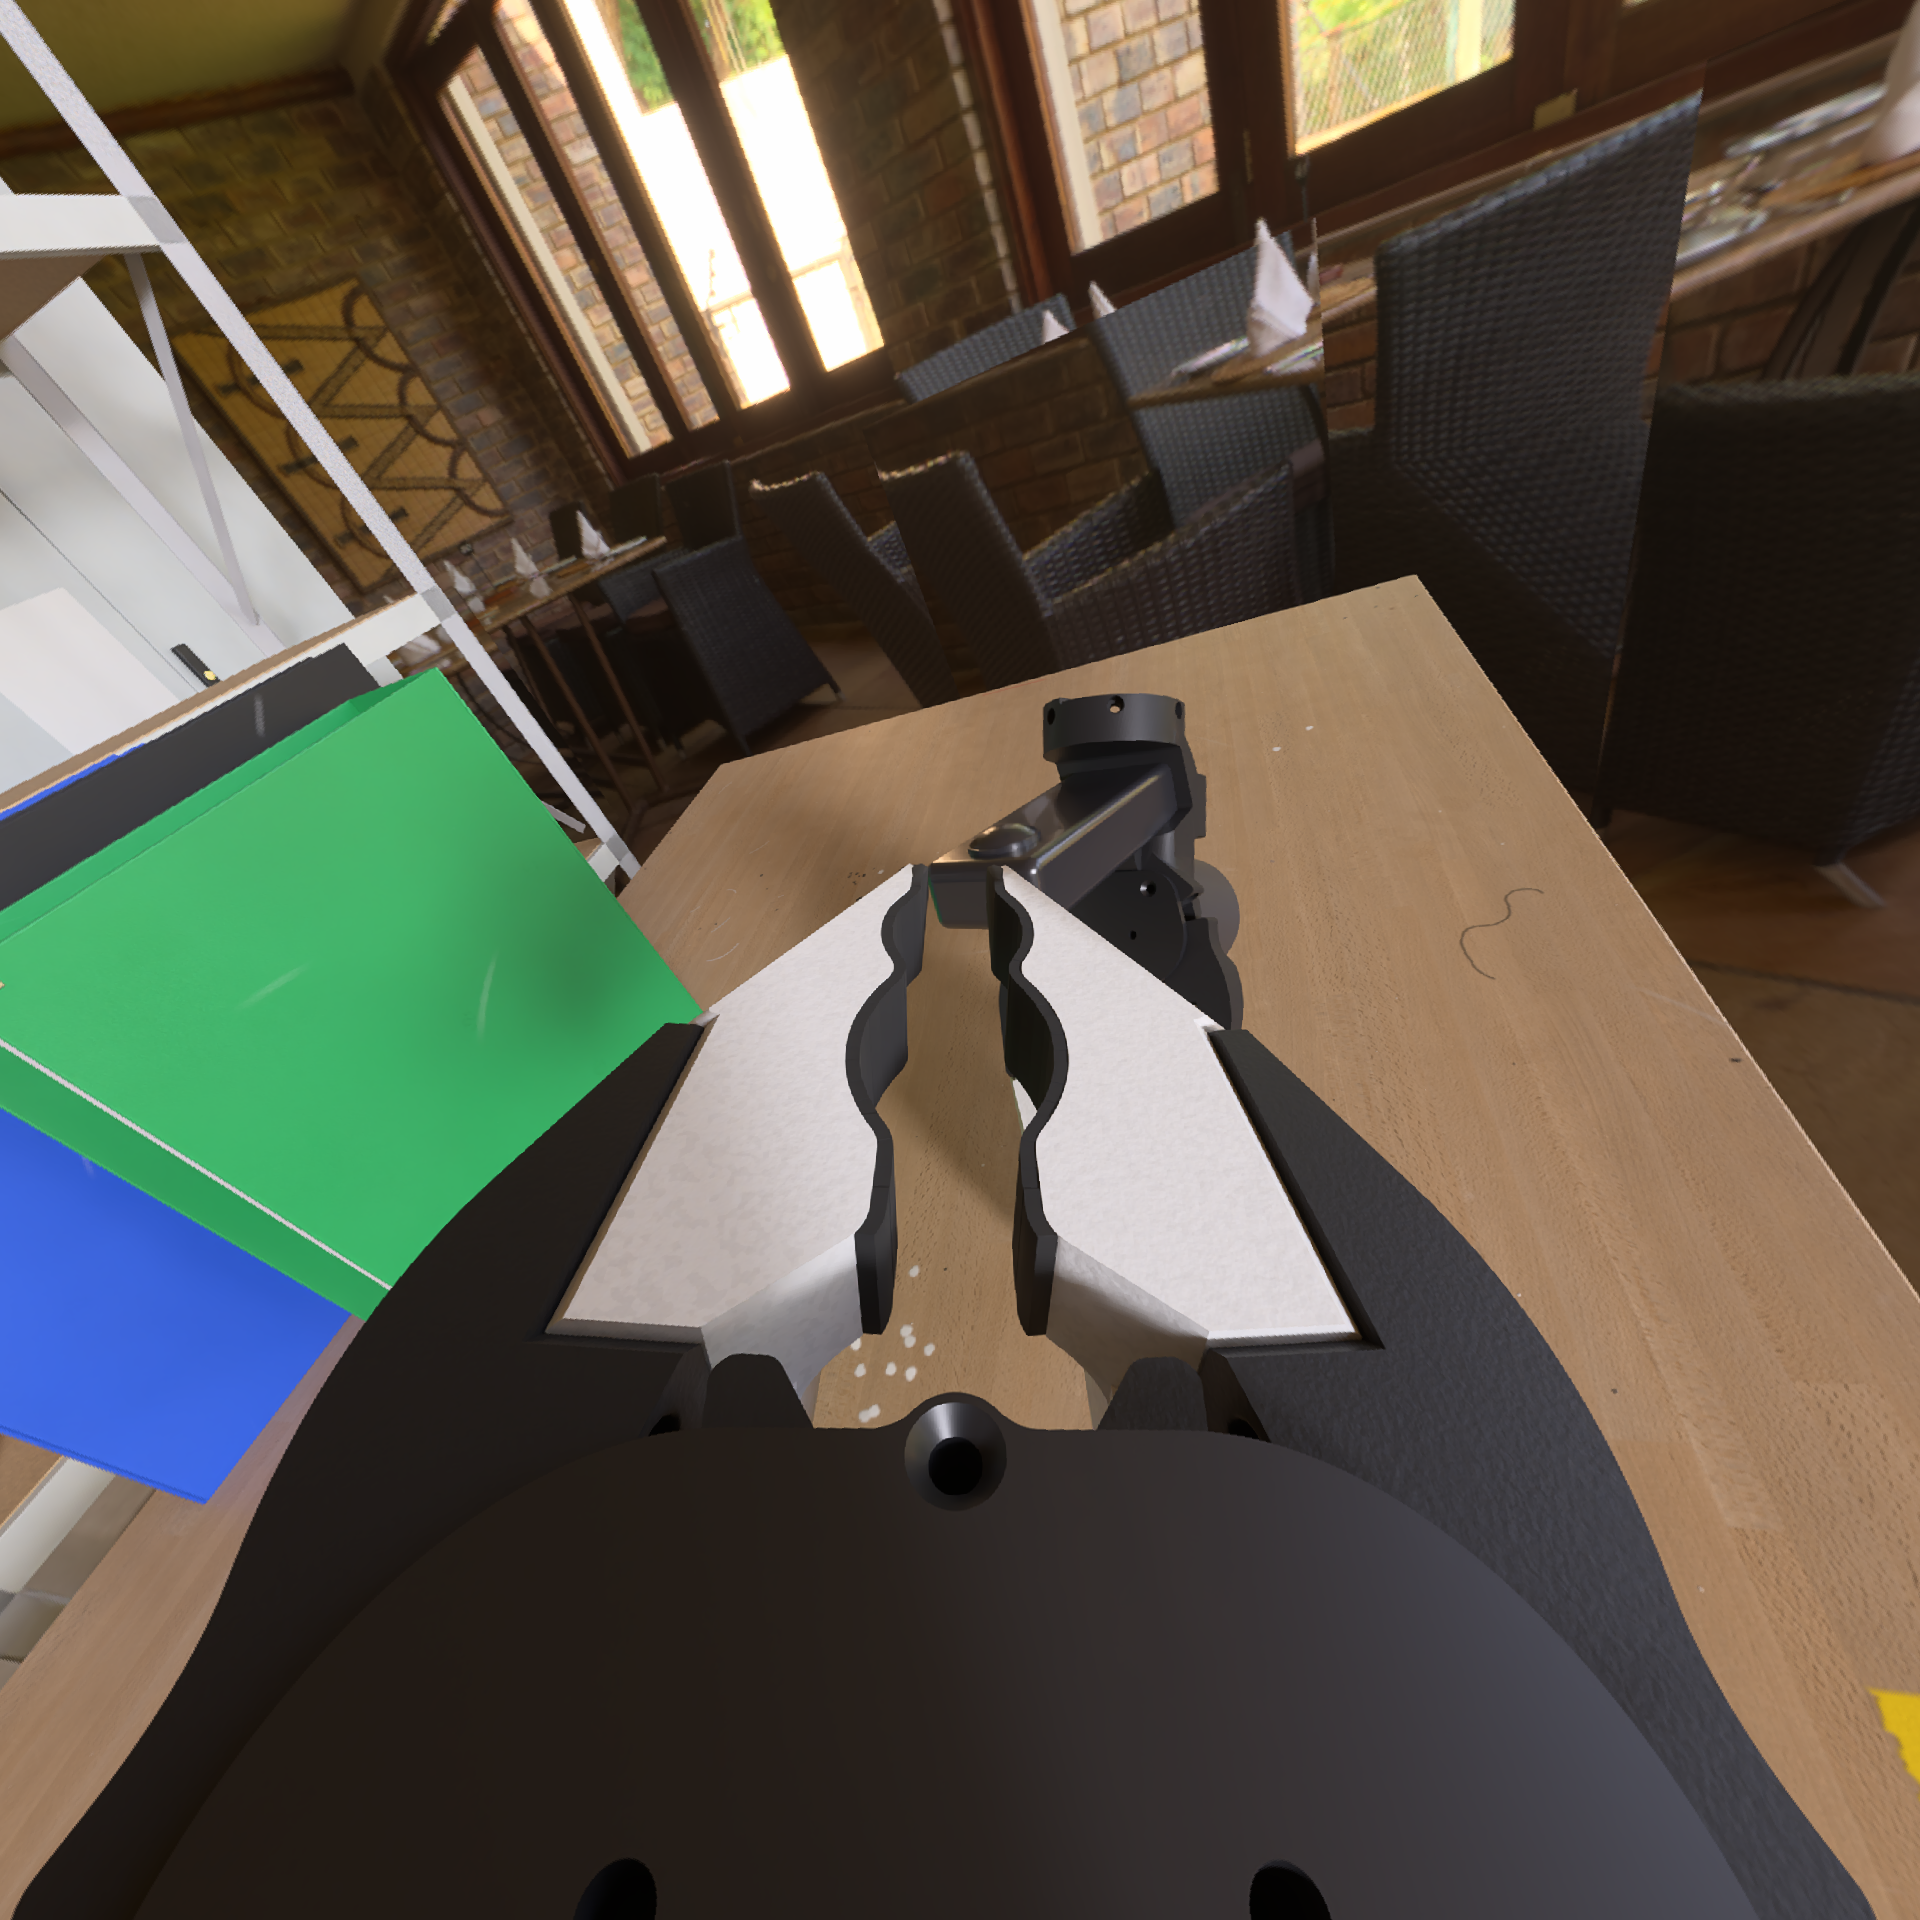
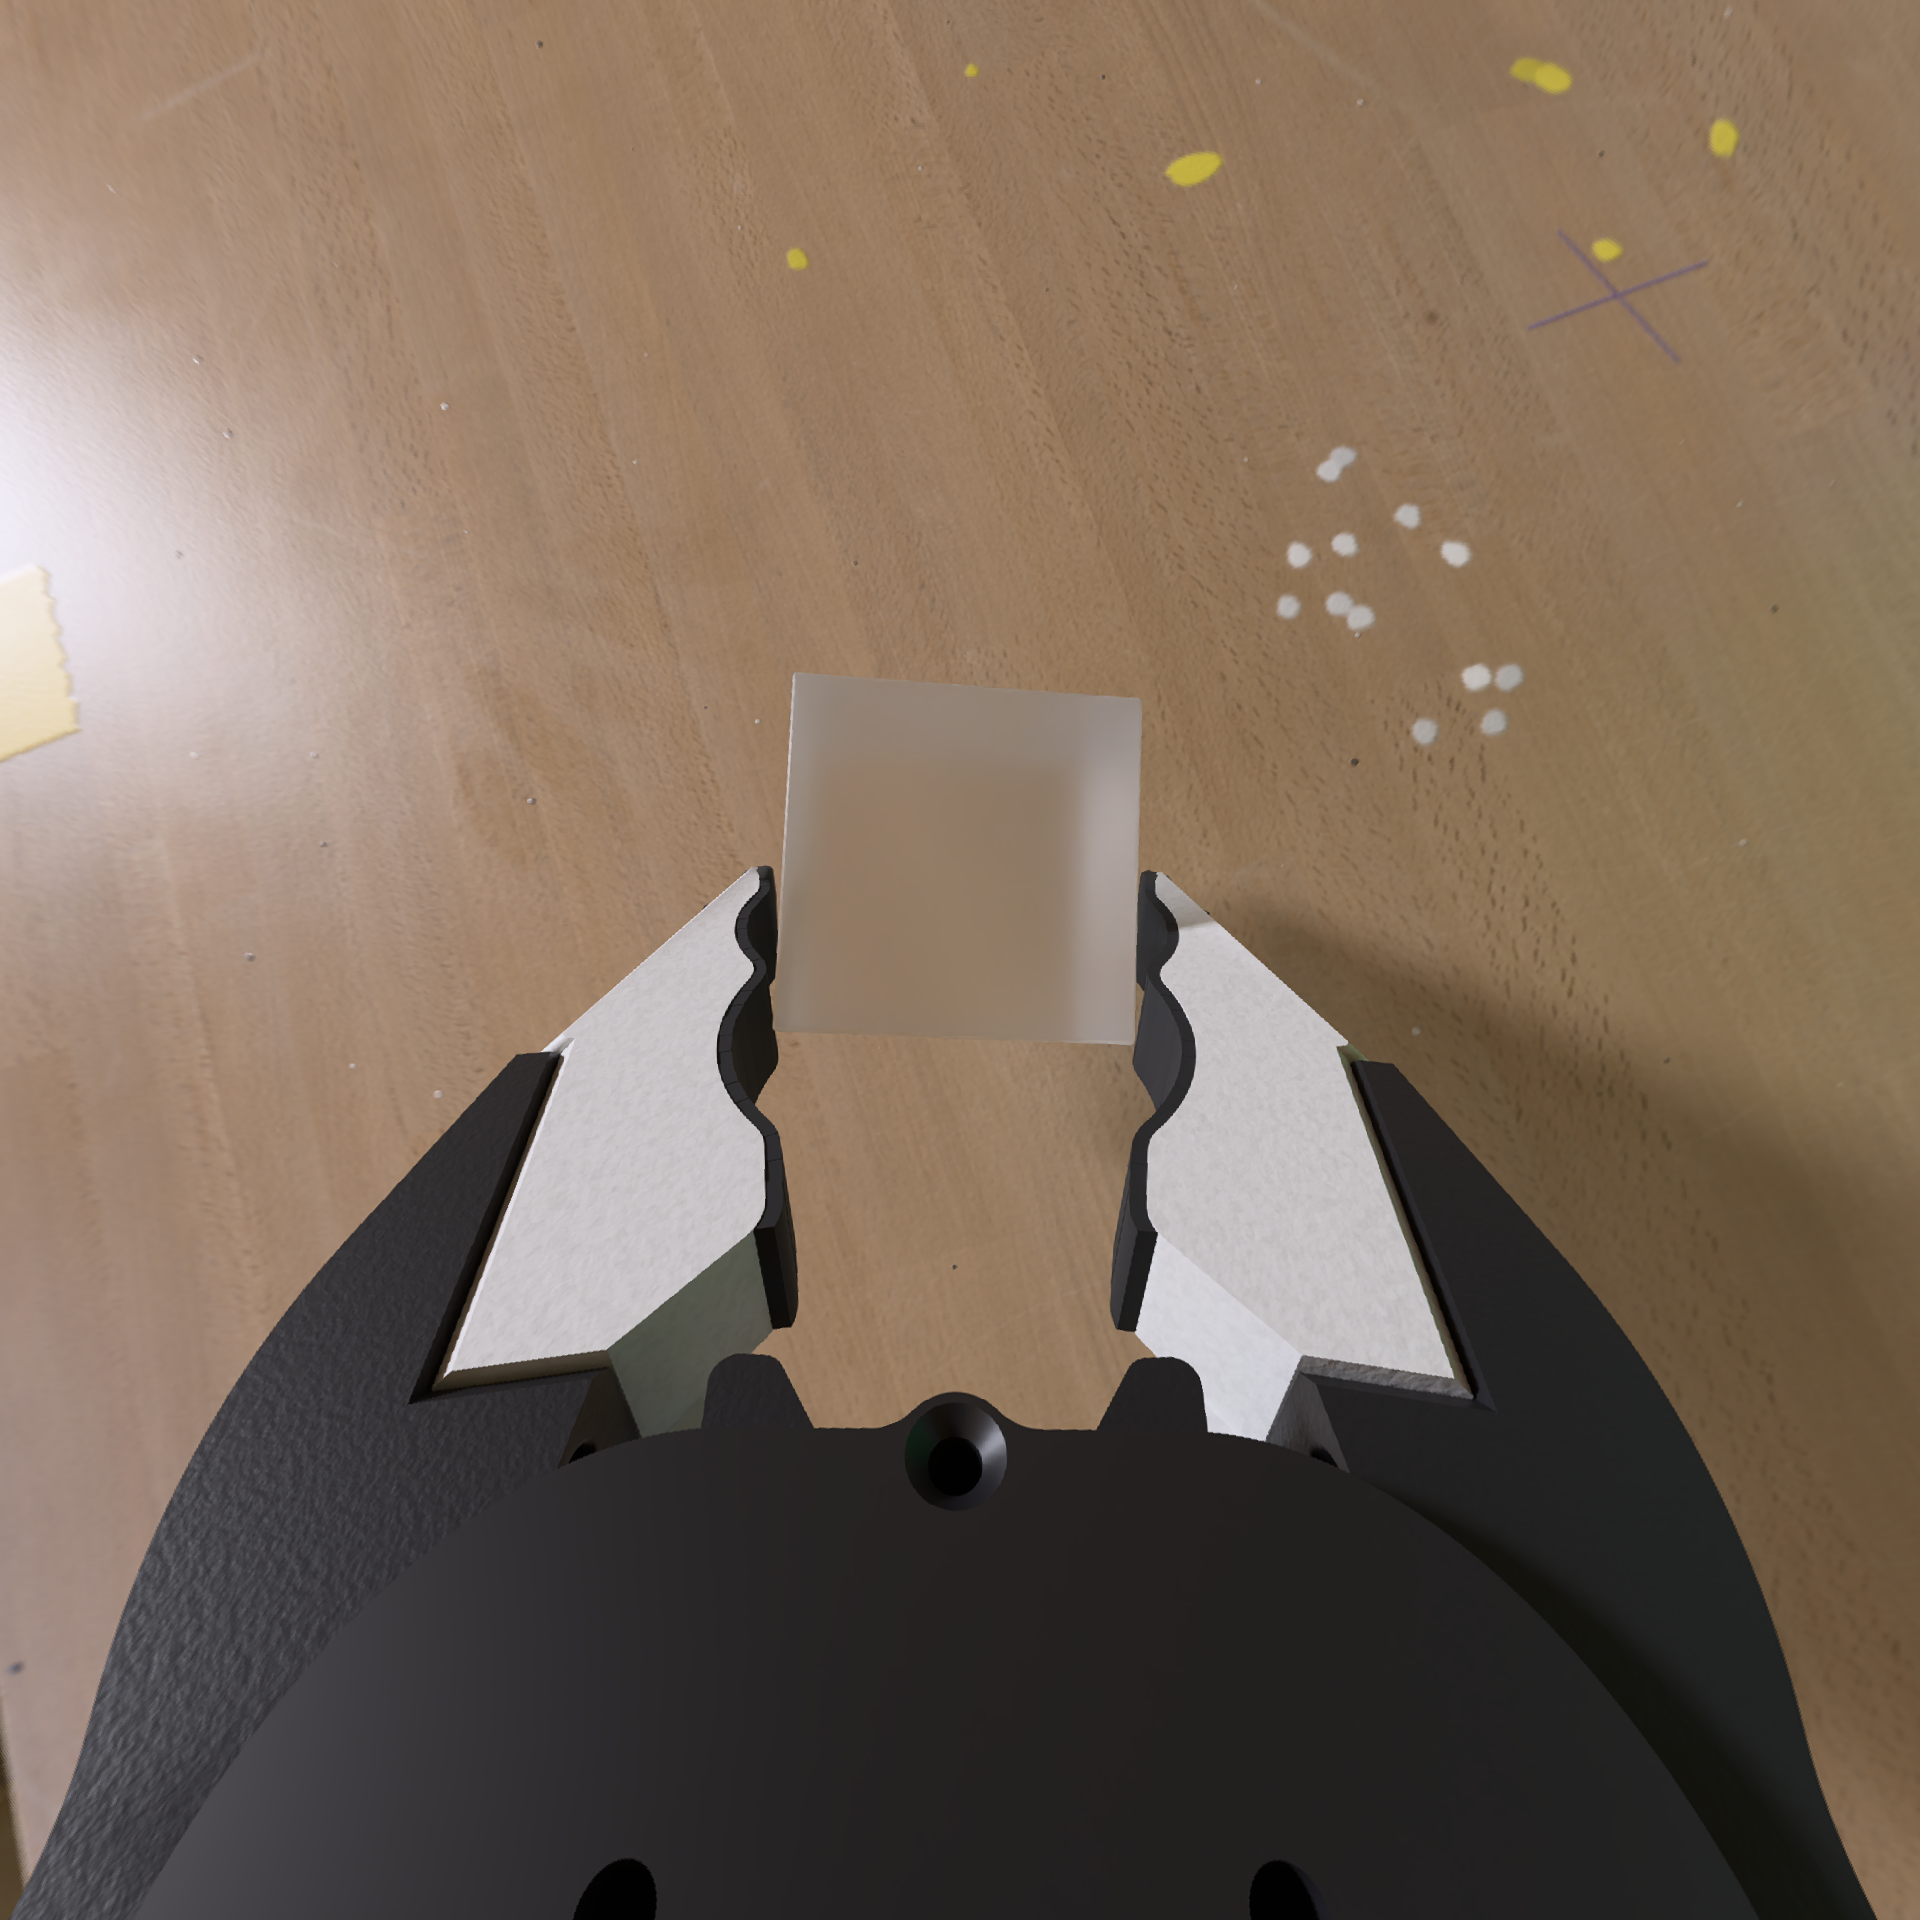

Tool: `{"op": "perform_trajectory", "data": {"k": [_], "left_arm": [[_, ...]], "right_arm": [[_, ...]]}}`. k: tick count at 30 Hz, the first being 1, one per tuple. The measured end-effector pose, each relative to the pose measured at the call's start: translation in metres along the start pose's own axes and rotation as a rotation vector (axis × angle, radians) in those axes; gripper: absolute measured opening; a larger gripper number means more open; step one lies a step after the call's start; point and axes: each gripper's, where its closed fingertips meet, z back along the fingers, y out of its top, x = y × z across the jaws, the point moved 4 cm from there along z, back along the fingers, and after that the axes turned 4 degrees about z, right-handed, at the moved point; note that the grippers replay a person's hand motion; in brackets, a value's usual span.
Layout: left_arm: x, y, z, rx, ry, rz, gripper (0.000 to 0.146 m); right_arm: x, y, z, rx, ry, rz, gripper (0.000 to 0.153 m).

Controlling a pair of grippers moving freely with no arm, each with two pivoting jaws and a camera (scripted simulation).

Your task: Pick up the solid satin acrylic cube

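The satin acrylic cube (image 2: 958,821) is frosted and translucent, and sits over the wooden table (image 2: 520,416) in the right wrist view. My right gripper (image 2: 956,894) is shut on the cube, with its fingertips (image 2: 764,914) pressed against the cube's left and right sides. I cannot tell whether the cube is off the table. My left gripper (image 1: 961,883) is low over the table (image 1: 1455,1143), with its jaws nearly together and nothing between them. The right gripper (image 1: 1122,821) shows just beyond its tips in the left wrist view.
A green panel (image 1: 312,966) and a blue panel (image 1: 135,1309) lean at the left, in front of a white shelf frame (image 1: 156,343). Yellow and white paint specks (image 2: 1371,582) and a pencilled cross (image 2: 1616,296) mark the table. The table's far edge (image 1: 1039,696) lies beyond the grippers.
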Motion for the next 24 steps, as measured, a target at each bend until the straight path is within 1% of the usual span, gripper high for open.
{"op": "perform_trajectory", "data": {"k": [3,7,12,14,17,20,24], "left_arm": [[0.000,0.000,0.000,-0.002,-0.002,-0.002,0.011],[0.001,-0.004,-0.001,-0.018,-0.001,-0.006,0.011],[0.004,-0.020,-0.011,-0.081,-0.009,-0.019,0.011],[0.006,-0.027,-0.016,-0.113,-0.013,-0.030,0.011],[0.010,-0.039,-0.025,-0.160,-0.021,-0.030,0.011],[0.015,-0.058,-0.039,-0.217,-0.020,0.002,0.011],[0.022,-0.096,-0.061,-0.345,0.012,0.040,0.011]], "right_arm": [[0.000,-0.002,0.002,0.000,0.029,-0.041,0.069],[-0.001,-0.003,0.008,0.058,0.097,-0.154,0.069],[-0.004,-0.005,0.022,0.108,0.201,-0.309,0.069],[-0.005,-0.007,0.027,0.119,0.239,-0.346,0.069],[-0.007,-0.012,0.032,0.080,0.237,-0.337,0.069],[-0.011,-0.011,0.037,0.076,0.247,-0.311,0.069],[-0.014,-0.011,0.045,0.063,0.245,-0.284,0.069]]}}
